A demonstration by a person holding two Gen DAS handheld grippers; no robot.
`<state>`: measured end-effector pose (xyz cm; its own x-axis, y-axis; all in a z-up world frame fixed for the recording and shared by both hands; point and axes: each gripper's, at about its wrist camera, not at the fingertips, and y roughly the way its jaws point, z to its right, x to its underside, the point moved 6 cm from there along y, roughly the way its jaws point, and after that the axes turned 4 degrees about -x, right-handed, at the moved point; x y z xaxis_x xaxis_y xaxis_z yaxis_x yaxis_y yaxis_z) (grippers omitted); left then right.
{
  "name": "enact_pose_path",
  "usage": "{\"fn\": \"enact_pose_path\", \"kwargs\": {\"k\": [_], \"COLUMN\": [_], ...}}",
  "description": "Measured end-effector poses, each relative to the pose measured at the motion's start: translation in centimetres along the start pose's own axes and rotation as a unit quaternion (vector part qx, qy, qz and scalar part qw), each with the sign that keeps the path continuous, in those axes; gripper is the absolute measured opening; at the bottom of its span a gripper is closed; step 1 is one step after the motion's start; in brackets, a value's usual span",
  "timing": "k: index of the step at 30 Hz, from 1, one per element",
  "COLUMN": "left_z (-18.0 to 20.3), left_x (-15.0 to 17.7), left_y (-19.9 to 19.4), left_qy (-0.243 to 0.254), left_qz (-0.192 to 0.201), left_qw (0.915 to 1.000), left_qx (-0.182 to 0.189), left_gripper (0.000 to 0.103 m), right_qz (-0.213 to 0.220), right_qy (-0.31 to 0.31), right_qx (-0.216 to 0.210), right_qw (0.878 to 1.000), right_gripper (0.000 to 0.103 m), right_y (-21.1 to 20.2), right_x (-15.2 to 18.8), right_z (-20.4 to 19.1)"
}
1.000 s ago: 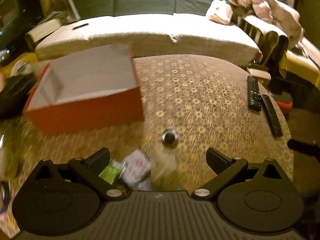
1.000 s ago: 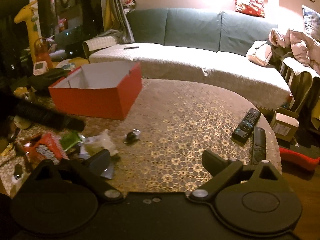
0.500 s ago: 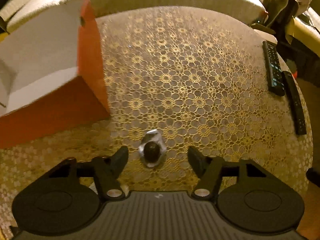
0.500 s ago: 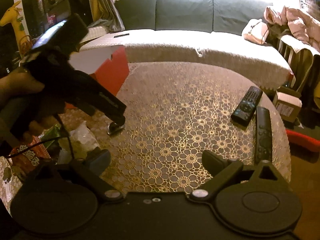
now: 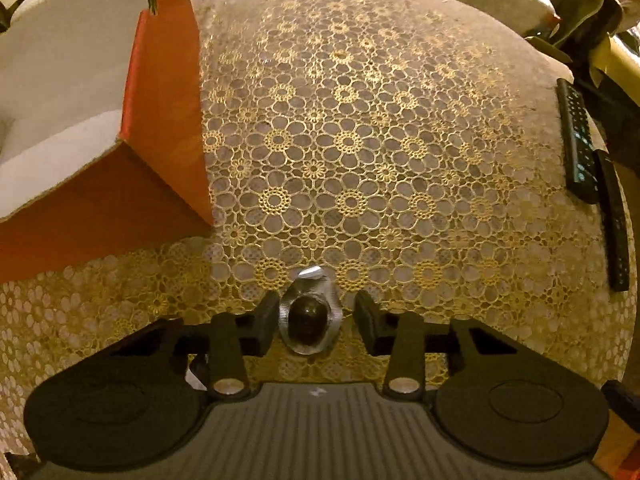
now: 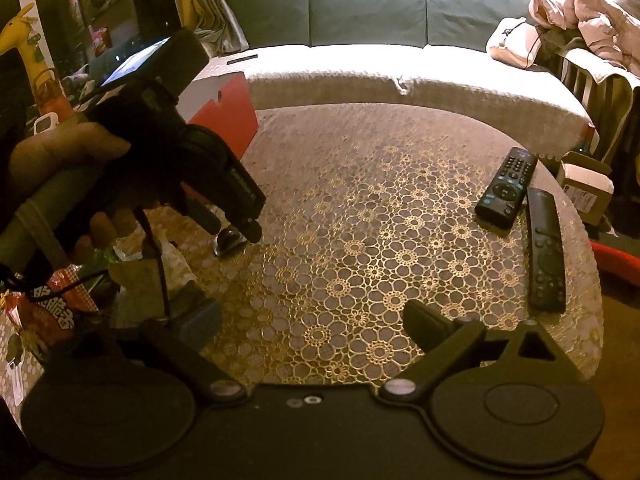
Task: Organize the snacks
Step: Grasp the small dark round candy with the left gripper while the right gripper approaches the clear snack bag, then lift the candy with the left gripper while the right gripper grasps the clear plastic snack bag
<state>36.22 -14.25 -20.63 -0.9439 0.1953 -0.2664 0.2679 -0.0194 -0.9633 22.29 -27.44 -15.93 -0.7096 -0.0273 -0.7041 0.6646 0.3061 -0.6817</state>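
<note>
Left gripper (image 5: 316, 316) is straddling the foil-wrapped dark candy (image 5: 307, 317) — fingers narrow, not quite touching it. Red box (image 5: 160, 128) is sitting ahead-left, two remotes (image 6: 506, 187) far right. Right gripper (image 6: 312, 320) is hanging wide, holding nothing. Red packet (image 6: 48, 312) lettering — unreadable.

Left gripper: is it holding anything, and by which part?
Nothing held yet: the left gripper has open jaws straddling the wrapped dark snack, gaps visible at both sides.

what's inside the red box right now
Only part of the red box interior shows in the left wrist view: bare white walls, no snacks visible. Its floor is cut off, and the left gripper blocks it in the right view.
</note>
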Motion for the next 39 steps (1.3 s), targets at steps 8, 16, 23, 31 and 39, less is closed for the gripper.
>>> {"fn": "enact_pose_path", "kwargs": {"k": [8,16,23,31,39], "left_z": [-0.2,-1.6,-4.1,-6.9,-10.2], "left_x": [-0.3,0.9,3.1,6.1,8.2], "left_y": [-0.1,-3.6,-8.6,-11.0,-12.4], "left_qy": [-0.004,-0.040,-0.080,-0.103,-0.132], "left_qz": [0.017,0.050,0.095,0.121,0.138], "left_qw": [0.9998,0.9972,0.9895,0.9863,0.9810], "left_qx": [-0.010,0.039,0.075,0.044,0.032], "left_gripper": [0.032,0.032,0.032,0.032,0.032], "right_qz": [-0.002,0.005,0.012,-0.022,-0.090], "right_qy": [-0.001,-0.029,-0.058,-0.078,0.068], "right_qx": [0.003,-0.015,-0.053,-0.109,-0.154], "right_qw": [1.000,0.999,0.997,0.991,0.982], "right_gripper": [0.096,0.095,0.095,0.095,0.084], "right_y": [0.2,0.1,0.0,3.4,7.2], "right_x": [0.0,-0.9,-1.8,-2.4,-3.9], "right_z": [-0.1,-1.7,-3.9,-7.0,-7.4]}}
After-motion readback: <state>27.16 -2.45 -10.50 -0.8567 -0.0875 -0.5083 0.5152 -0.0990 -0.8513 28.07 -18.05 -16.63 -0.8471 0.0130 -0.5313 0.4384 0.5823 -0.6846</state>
